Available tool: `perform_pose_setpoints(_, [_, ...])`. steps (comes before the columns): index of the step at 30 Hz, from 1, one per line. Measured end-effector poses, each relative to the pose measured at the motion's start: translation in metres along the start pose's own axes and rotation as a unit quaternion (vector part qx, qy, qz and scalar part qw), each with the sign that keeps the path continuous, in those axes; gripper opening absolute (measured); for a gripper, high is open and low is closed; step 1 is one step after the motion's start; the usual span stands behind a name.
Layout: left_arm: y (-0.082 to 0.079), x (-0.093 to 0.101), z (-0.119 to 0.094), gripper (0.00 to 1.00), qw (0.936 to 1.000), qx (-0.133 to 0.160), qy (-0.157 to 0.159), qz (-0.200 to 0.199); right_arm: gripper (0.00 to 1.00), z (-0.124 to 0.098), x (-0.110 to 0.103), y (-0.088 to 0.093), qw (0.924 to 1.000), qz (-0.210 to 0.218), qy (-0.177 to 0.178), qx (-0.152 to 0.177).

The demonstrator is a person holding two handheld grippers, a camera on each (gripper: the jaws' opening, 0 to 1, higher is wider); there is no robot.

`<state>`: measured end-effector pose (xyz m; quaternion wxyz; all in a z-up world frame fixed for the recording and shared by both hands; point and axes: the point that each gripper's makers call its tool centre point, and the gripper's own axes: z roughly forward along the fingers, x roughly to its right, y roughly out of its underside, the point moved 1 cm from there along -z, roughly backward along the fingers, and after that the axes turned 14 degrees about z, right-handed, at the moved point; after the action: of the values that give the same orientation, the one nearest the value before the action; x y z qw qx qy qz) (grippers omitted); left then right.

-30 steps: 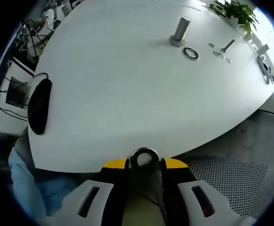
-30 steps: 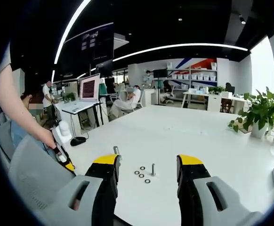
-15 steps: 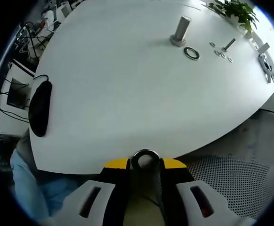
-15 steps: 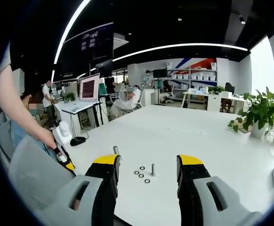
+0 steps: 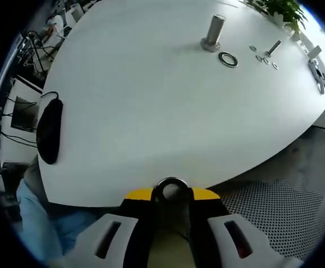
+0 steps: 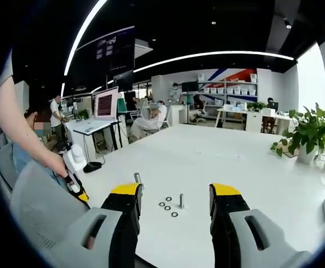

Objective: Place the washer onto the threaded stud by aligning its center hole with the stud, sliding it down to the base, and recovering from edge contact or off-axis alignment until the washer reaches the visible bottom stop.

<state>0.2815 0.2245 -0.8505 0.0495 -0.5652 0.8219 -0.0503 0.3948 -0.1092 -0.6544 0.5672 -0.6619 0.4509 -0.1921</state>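
My left gripper (image 5: 171,194) is shut on a metal washer (image 5: 171,187), held upright between its yellow-tipped jaws just over the near edge of the white table (image 5: 140,100). Far across the table stands the threaded stud (image 5: 214,32) on its base, with a second washer (image 5: 227,59) lying flat beside it. In the right gripper view, my right gripper (image 6: 175,196) is open above the table with nothing between its jaws. The stud (image 6: 137,180) shows just past its left jaw. The left gripper (image 6: 74,177) appears there at the left, in a person's hand.
A small bolt (image 5: 272,48) and several small washers (image 5: 263,59) lie right of the stud; the same bolt (image 6: 181,200) shows between my right jaws. A black mouse (image 5: 49,133) rests at the table's left edge. A potted plant (image 6: 310,135) stands at far right. People sit at distant desks.
The left gripper view has shifted slightly, so the stud and loose parts sit a little higher. The washer stays gripped. The right gripper view is unchanged.
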Motion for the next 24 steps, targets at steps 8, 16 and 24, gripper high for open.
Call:
perform_pose_setpoints(8, [-0.0001, -0.0009, 0.0011, 0.21, 1.0000, -0.004, 0.000, 0.000, 0.51, 0.0000, -0.0001, 0.0001, 1.0000, -0.001, 0.000, -0.001])
perform_pose_setpoints(16, [-0.0048, -0.0029, 0.0029, 0.21, 1.0000, 0.001, -0.005, 0.006, 0.51, -0.0003, 0.0000, 0.0004, 1.0000, -0.001, 0.000, -0.001])
perform_pose_setpoints(24, [-0.0090, -0.0035, 0.0045, 0.21, 0.9999, 0.005, -0.003, 0.013, 0.51, -0.0001, -0.0006, 0.0010, 1.0000, -0.003, -0.001, -0.002])
